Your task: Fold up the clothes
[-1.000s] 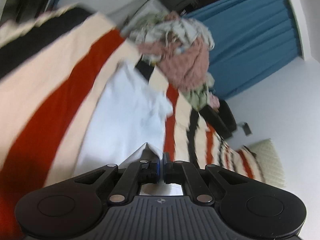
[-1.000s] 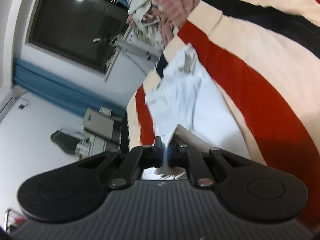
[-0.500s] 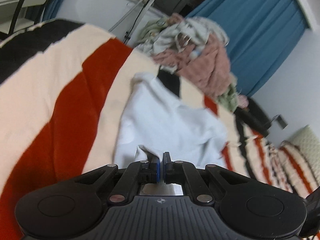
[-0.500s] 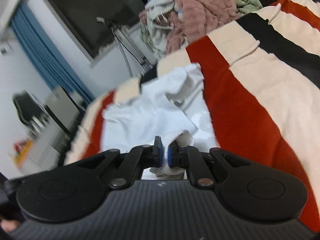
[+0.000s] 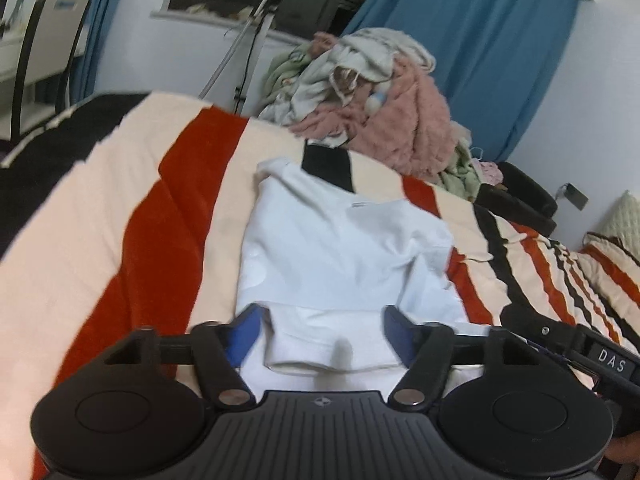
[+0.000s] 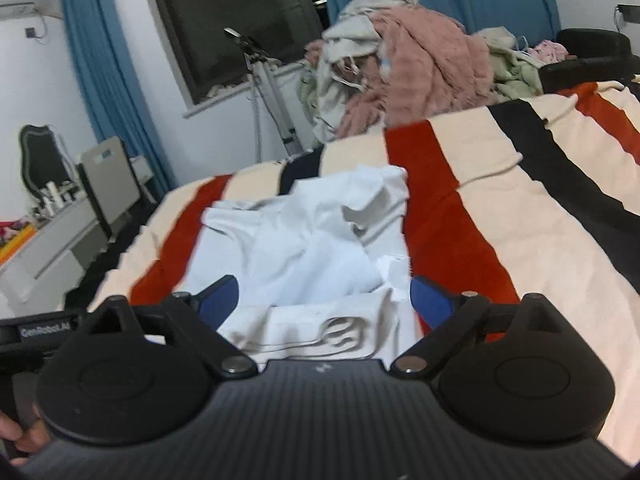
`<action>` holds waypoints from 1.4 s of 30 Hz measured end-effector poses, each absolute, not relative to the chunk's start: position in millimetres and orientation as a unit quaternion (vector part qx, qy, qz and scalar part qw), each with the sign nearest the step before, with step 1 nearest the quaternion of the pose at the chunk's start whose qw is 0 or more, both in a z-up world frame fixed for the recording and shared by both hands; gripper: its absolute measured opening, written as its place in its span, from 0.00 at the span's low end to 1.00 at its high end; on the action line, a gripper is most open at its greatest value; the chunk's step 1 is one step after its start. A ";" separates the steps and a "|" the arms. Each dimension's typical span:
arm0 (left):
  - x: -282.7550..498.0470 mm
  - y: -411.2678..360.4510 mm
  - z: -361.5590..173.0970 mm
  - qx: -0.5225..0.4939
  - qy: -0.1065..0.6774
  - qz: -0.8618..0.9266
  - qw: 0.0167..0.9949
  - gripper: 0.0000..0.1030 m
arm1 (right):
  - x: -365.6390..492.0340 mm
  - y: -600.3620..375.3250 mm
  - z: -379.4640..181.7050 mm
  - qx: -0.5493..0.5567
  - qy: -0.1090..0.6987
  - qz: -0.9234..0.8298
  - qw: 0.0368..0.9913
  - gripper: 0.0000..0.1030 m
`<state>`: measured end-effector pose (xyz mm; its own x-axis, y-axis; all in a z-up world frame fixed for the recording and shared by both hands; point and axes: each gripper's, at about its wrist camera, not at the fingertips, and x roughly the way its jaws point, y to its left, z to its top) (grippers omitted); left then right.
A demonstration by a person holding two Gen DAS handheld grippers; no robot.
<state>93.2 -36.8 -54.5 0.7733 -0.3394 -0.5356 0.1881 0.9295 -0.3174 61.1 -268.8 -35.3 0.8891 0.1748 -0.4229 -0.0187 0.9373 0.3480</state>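
Left wrist view, both tongs [image 5: 324,328] [image 6: 324,300] just sprung wide, white shirt [image 5: 340,248] released onto striped blanket [image 5: 120,220].

Open striped blanket [image 5: 100,240] at 9 o'clock of the white garment [image 5: 328,248], unobstructed; likewise open at 3 o'clock in the right wrist view [image 6: 520,240]. Blocked at 12 o'clock by heaped laundry pile [image 5: 384,100] at the bed's far edge. Tripod [image 5: 240,52] beyond, at 11 o'clock. Black chair [image 5: 516,196] at 2 o'clock.
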 end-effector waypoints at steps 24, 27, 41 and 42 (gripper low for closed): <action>-101.6 -19.2 -19.2 -0.096 0.257 -0.148 0.950 0.79 | -112.9 -233.9 6.9 0.106 0.179 0.013 0.978 0.91; -101.4 -13.5 -25.0 -0.111 0.268 -0.143 0.946 0.80 | -109.7 -239.3 3.9 0.117 0.189 0.000 0.975 0.91; -60.8 -8.1 -83.8 -0.276 0.405 -0.172 0.855 0.80 | -97.7 -259.6 -12.9 0.230 0.232 0.016 0.945 0.91; -53.6 -7.4 -93.2 -0.293 0.422 -0.168 0.841 0.80 | -95.9 -263.9 -17.4 0.257 0.241 0.022 0.936 0.91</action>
<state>-53.6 -7.4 -93.2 0.5878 -0.5297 -0.6115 0.0348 0.7718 -0.6350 -95.9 -263.9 -17.4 0.8832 0.1656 -0.4389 0.0814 0.8674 0.4910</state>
